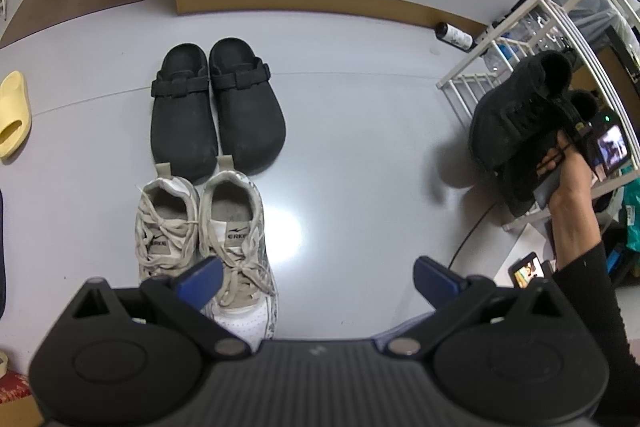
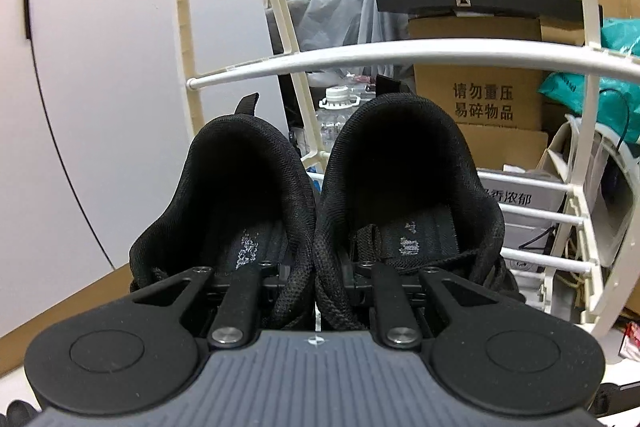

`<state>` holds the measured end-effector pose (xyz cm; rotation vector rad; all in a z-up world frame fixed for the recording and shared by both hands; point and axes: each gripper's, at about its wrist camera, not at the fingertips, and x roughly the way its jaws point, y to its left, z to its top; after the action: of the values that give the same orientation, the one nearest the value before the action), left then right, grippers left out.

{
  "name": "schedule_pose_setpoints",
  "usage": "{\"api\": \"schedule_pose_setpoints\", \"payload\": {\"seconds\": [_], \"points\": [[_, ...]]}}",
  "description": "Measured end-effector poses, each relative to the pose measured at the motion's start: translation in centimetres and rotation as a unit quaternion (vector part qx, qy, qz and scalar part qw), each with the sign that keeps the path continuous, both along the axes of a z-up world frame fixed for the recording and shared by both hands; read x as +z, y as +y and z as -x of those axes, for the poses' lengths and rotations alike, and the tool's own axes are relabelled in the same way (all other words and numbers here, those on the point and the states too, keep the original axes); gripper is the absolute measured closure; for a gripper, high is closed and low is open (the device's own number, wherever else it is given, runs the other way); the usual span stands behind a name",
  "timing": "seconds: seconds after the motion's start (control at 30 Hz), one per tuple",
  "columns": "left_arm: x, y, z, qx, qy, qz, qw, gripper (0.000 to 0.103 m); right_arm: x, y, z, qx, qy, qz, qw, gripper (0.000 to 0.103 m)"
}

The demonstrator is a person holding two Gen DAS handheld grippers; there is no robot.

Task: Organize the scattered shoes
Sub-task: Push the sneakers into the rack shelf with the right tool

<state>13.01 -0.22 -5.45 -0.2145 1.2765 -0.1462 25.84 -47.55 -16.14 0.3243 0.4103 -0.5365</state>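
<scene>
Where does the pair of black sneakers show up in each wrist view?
Left wrist: pair of black sneakers at right edge, lifted off the floor in the right gripper, beside the rack.
Right wrist: the pair fills the centre, heels away from the camera, inner collars pinched together.
Shared landmark: the white shoe rack.

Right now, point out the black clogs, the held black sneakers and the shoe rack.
black clogs [image 1: 218, 107]: left wrist view, inner edge of the right clog's upper.
black sneakers [image 2: 384, 163]: right wrist view, right shoe's heel lining.
shoe rack [image 2: 360, 57]: right wrist view, front crossbar.
</scene>
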Motion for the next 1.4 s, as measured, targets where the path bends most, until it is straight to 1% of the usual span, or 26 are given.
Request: {"api": "schedule_pose_setpoints", "payload": {"seconds": [0.13,0.23,0.4,0.5,0.6,0.77,0.87,1.03,1.1,1.4], "points": [[0.0,0.1,0.0,0.001,0.000,0.002,1.0000,0.001,-0.1,0.2,-1.1,-0.018,0.002,0.004,1.000,0.085],[0.0,0.2,0.0,0.001,0.001,0.003,1.0000,0.001,0.3,-0.2,-2.1,-0.041,0.000,-0.001,0.999,0.085],[-0.3,0.7,0.1,0.004,0.005,0.005,1.0000,0.001,1.4,-1.3,-2.7,-0.093,-0.023,-0.006,0.995,0.085],[-0.2,0.9,0.0,0.009,0.004,0.008,0.9999,0.001,1.4,-1.8,-3.1,-0.103,-0.014,-0.018,0.994,0.085],[-0.1,1.0,0.0,0.010,0.003,0.009,0.9999,0.001,1.4,-2.7,-3.2,-0.107,-0.010,-0.017,0.994,0.085],[-0.1,0.7,0.0,0.005,0.004,0.013,0.9999,0.001,1.7,-5.1,-4.1,-0.139,0.014,-0.023,0.990,0.085],[0.0,0.6,0.0,0.004,0.003,0.014,0.9999,0.001,1.8,-6.5,-4.8,-0.157,0.027,-0.018,0.987,0.085],[-0.1,0.4,-0.1,0.005,0.003,0.013,0.9999,0.001,2.0,-8.6,-5.0,-0.181,0.033,-0.013,0.983,0.085],[-0.1,0.2,-0.2,0.003,0.004,0.012,0.9999,0.001,2.1,-9.6,-5.1,-0.183,0.037,-0.017,0.982,0.085],[-0.2,-0.1,-0.2,-0.001,0.004,0.012,0.9999,0.001,2.5,-11.6,-5.1,-0.189,0.044,-0.003,0.981,0.085]]}}
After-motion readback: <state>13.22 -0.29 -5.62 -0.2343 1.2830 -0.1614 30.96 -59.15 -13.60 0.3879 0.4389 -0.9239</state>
